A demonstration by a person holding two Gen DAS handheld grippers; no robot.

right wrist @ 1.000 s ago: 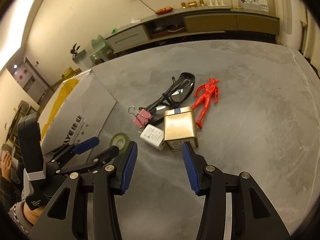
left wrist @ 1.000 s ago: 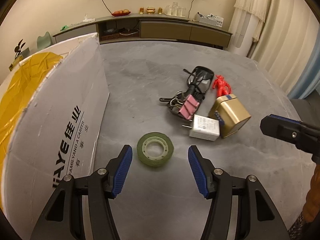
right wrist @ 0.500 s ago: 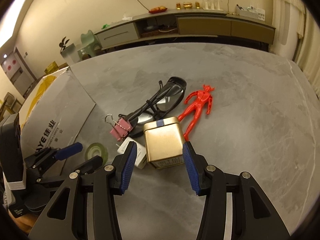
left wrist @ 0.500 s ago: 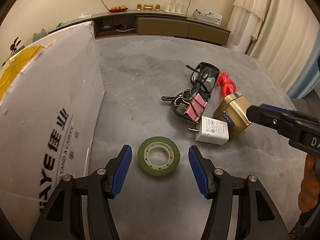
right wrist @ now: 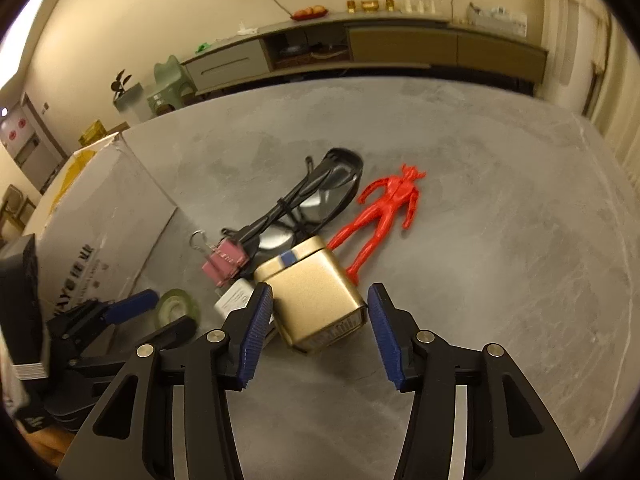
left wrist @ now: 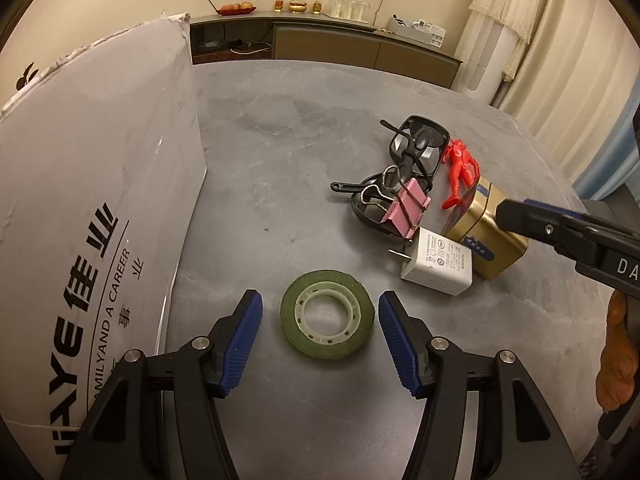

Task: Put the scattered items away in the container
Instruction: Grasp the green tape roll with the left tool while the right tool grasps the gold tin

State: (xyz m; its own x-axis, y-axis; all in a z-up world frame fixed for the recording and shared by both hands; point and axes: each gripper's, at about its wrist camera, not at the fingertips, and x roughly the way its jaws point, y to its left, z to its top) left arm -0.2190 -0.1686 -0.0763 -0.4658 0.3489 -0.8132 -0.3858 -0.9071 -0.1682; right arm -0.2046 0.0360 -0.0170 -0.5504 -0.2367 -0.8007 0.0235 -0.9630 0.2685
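Observation:
A green tape roll (left wrist: 327,314) lies flat on the grey table between the fingers of my left gripper (left wrist: 320,312), which is open around it without touching. A gold tin (right wrist: 314,304) lies on its side between the fingers of my right gripper (right wrist: 320,312), also open. Beside the tin are a white charger (left wrist: 438,267), a pink binder clip (left wrist: 406,212), black glasses (left wrist: 404,160) and a red figure (right wrist: 384,212). The white cardboard box (left wrist: 92,208) stands at the left, its inside hidden.
The grey table (right wrist: 500,240) has bare surface to the right of the pile and beyond it. A low sideboard (right wrist: 360,52) runs along the far wall. A hand (left wrist: 616,360) shows at the right edge of the left wrist view.
Both grippers have moved forward and down. The tape roll now sits between the left fingers, and the gold tin now sits between the right fingers. Both stay open.

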